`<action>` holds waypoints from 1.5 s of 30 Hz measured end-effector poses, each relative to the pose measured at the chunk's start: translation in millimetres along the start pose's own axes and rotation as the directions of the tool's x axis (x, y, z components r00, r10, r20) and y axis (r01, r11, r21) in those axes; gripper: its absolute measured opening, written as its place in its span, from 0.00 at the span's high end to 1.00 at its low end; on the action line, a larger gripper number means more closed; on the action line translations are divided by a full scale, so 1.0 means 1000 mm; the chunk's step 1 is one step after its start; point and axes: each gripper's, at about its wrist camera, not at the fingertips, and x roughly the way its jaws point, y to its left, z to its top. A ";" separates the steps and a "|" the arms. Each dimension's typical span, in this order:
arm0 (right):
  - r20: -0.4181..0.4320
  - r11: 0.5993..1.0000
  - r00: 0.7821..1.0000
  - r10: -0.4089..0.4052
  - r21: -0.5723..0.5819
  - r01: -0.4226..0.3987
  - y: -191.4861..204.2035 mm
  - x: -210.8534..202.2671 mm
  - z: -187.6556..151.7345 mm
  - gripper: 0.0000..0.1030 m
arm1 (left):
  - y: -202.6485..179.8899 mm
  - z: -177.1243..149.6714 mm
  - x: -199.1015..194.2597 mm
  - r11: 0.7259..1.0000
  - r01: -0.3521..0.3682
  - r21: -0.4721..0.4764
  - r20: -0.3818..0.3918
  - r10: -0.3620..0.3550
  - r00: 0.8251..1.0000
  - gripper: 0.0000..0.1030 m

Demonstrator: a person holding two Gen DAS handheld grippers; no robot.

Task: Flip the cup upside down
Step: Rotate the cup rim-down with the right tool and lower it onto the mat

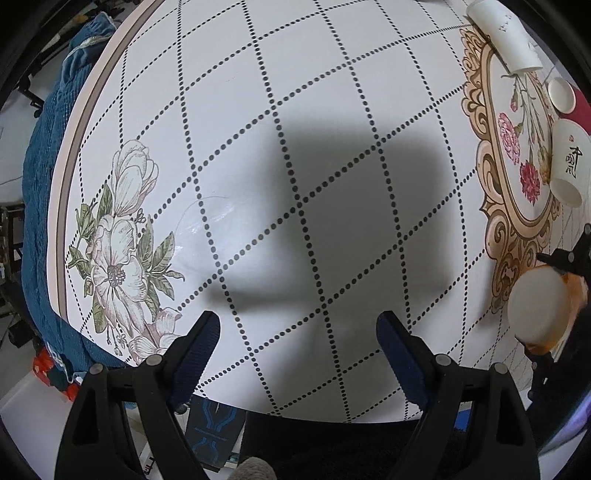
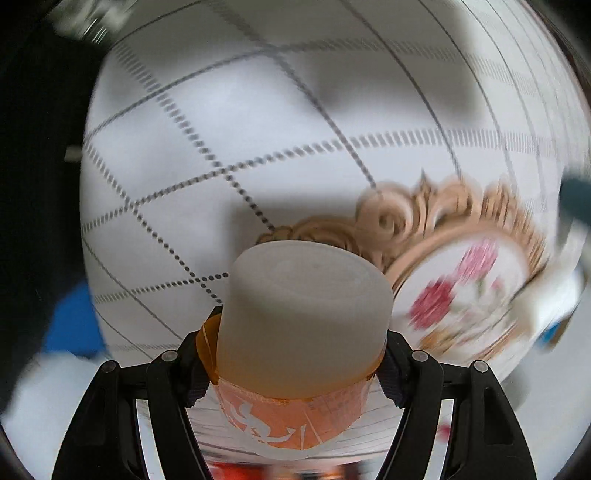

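Note:
A translucent white cup [image 2: 306, 325] with an orange printed band fills the lower middle of the right wrist view. My right gripper [image 2: 295, 365] is shut on it, held above the table, with its flat base pointing away from the camera. The view is motion-blurred. The same cup [image 1: 535, 306] shows at the right edge of the left wrist view, with part of the right gripper around it. My left gripper [image 1: 299, 339] is open and empty above the tablecloth near the front edge.
The round table [image 1: 258, 110] has a white dotted-grid cloth with flower prints. Three other cups stand at its right side: a white one [image 1: 506, 35], a red one [image 1: 569, 99] and a white one with black writing [image 1: 569, 162]. A blue cloth [image 1: 48, 184] hangs at the left.

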 end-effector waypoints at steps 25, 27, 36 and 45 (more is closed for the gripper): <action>0.261 0.371 0.815 0.517 0.790 -0.488 -0.157 0.069 -0.076 0.21 | -0.093 -0.011 -0.006 0.997 -0.010 0.074 0.006 0.009 1.000 0.16; 0.252 0.371 0.821 0.512 0.797 -0.476 -0.166 0.073 -0.095 0.18 | -0.100 -0.008 -0.004 0.997 -0.010 0.080 0.005 0.010 1.000 0.16; 0.342 0.254 0.793 0.504 0.819 -0.514 -0.185 0.078 -0.132 0.18 | -0.143 0.008 -0.001 0.995 -0.018 0.099 -0.006 0.019 1.000 0.16; 0.463 0.121 0.770 0.439 0.819 -0.561 -0.198 0.065 -0.185 0.29 | -0.176 0.012 -0.004 0.990 -0.034 0.140 -0.006 0.035 0.999 0.16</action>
